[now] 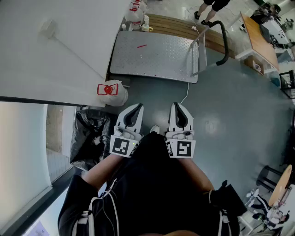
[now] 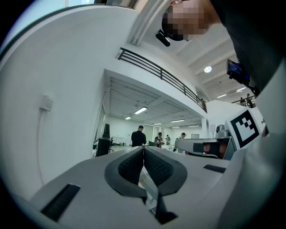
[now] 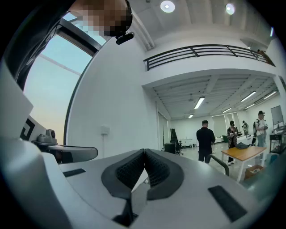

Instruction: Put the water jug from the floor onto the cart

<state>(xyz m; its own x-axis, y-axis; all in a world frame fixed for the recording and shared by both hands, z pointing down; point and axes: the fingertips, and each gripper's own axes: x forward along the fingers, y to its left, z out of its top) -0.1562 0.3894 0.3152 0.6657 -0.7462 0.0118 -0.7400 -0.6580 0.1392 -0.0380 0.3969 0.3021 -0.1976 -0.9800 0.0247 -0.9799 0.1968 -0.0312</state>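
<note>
A clear water jug (image 1: 114, 93) with a red cap and label stands on the grey floor beside the white wall, just ahead and left of my left gripper (image 1: 136, 107). The cart (image 1: 152, 57), a flat metal platform with a black handle (image 1: 224, 42), stands farther ahead. My right gripper (image 1: 178, 106) is beside the left one, both held level in front of the person's body. In the left gripper view the left gripper's (image 2: 143, 149) pads meet with nothing between them. The right gripper (image 3: 144, 152) is shut and empty too.
A black rubbish bag (image 1: 90, 136) lies at the left by the window. More jugs (image 1: 136, 13) stand beyond the cart's far end on a wooden platform (image 1: 177, 25). A white cable (image 1: 185, 94) trails from the cart. A wooden table (image 1: 259, 39) and a person (image 1: 211, 9) are at the top right.
</note>
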